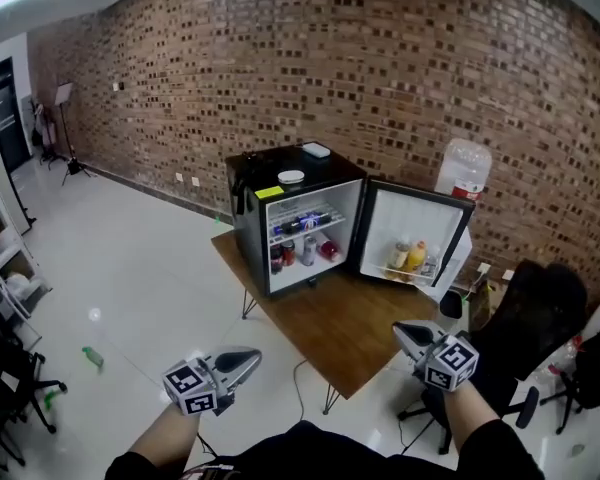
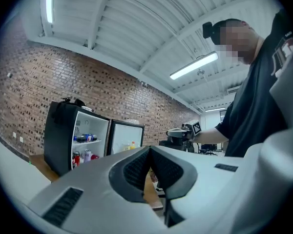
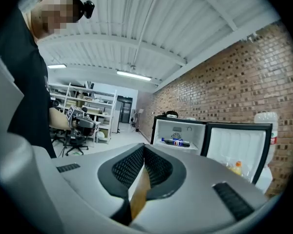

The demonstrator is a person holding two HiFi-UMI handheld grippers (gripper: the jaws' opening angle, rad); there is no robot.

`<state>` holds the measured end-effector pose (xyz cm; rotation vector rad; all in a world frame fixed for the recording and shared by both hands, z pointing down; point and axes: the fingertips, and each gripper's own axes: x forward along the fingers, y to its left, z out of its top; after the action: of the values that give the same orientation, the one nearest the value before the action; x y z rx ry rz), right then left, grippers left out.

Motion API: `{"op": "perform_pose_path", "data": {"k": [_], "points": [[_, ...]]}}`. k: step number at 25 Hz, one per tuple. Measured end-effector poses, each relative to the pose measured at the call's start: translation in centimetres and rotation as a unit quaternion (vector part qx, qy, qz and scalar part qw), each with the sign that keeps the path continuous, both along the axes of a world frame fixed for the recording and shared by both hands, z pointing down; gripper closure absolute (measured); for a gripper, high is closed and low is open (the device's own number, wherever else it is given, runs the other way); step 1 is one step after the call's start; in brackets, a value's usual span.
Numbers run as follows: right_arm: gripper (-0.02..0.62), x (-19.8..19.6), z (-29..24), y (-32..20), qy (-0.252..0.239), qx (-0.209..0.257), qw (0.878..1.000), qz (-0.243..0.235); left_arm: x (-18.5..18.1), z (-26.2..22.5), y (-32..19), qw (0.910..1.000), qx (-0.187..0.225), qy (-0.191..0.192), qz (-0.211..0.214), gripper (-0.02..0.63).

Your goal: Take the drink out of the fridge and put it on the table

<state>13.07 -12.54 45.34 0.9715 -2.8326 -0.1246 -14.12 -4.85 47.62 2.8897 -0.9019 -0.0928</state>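
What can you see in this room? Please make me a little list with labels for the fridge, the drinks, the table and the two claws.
fridge: small black mini fridge, standing on the table, open
fridge door: swung out to the right, white inside
drinks: cans and bottles on the inside shelves, more small bottles in the door rack
table: brown wooden table
left claw: shut, holding nothing
right claw: shut, holding nothing

Office-like lab space is indicated. A brick wall [image 1: 380, 58] is seen at 12 o'clock, an office chair [image 1: 540, 313] at 4, shelving [image 1: 2, 258] at 9.
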Motion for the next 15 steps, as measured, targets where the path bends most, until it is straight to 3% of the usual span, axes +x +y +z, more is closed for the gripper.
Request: {"op": "perform_pose_path", "data": {"k": [3,5,8,15], "points": [[0.572,-5.1,-0.7,-3.5,0.027,0.012,1.0,-0.004,-3.8,0.1,-1.7,1.0,0.001,-0.005,0.007,0.609],[0.524,-8.2,-0.9,-6.0,0.042,0.019,0.999,-0.009,-5.6,0.2,-2.9,0.9999,0.004,-0.008,0.007,0.609],[0.502,-11.9,-0.5,-9.6,0.074,0.029,0.997,-0.023,-7.2,0.2,-4.5,0.9999,0.003,-0.01,0.003,0.609],[0.352,-15.4,2.1,-19.9,0.169,0.058,0.983,-0.038,-7.9,0.8,-8.4,0.9995,-0.013,-0.016,-0.022,0.609]]}}
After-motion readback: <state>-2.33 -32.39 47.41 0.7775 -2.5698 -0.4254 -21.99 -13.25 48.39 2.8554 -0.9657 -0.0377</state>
